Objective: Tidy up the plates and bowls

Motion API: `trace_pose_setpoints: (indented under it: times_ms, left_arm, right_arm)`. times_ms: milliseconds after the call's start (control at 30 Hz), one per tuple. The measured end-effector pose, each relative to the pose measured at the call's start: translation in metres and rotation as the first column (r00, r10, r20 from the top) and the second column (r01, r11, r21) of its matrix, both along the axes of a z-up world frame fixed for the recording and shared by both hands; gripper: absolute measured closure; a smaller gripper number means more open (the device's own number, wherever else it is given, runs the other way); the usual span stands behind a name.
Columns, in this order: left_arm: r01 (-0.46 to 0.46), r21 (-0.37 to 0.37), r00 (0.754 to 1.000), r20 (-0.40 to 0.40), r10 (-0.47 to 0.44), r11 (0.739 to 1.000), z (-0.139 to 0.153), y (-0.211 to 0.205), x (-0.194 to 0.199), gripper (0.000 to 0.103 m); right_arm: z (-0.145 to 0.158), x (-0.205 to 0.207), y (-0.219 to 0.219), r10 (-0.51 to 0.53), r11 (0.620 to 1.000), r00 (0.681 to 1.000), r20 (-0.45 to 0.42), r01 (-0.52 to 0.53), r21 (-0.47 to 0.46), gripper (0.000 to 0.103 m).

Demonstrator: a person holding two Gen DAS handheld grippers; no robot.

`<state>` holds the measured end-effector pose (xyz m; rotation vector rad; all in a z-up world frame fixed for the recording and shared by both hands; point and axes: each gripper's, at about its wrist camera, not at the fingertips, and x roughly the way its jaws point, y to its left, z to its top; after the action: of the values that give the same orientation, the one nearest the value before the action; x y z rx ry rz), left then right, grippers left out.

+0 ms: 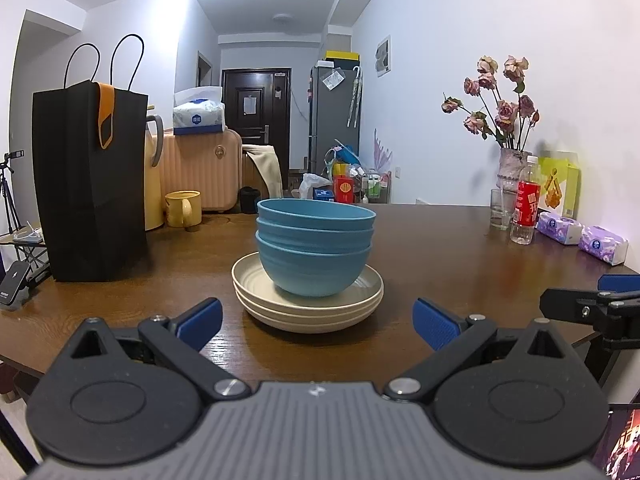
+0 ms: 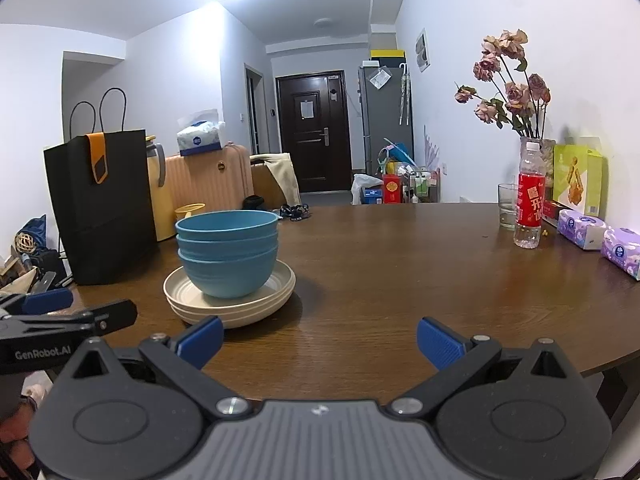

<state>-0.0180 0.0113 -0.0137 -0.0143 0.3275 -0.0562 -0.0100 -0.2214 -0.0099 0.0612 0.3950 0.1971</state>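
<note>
Three blue bowls (image 1: 315,249), nested one inside another, sit on a stack of cream plates (image 1: 308,304) on a dark wooden table (image 1: 460,264), toward its near edge and left of centre. Both hand-held tools wait short of the stack: the left gripper (image 1: 318,322) faces it squarely with its blue pads spread wide and holding nothing, while the right gripper (image 2: 320,340), equally spread and empty, sits to the stack's right. A black paper bag (image 1: 90,176) stands near the table's left edge; a red-labelled bottle (image 1: 526,204) and a glass (image 1: 501,208) stand well apart toward the right edge. The stack appears already gathered. Should either tool lift it, a low pinch on the plate rim, kept level, would best keep the bowls from sliding.
</note>
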Motion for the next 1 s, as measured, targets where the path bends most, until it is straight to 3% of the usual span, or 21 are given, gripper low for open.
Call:
trace_pose_setpoints:
  times_ms: [1000]
  left_arm:
    - [-0.001,0.003,1.0,0.002,0.001,1.0,-0.0003,-0.0006,-0.0004,0.0]
  right_arm:
    - [-0.0005,-0.0004,0.0037,0.005,1.0,1.0,0.004,-0.005,-0.006,0.0]
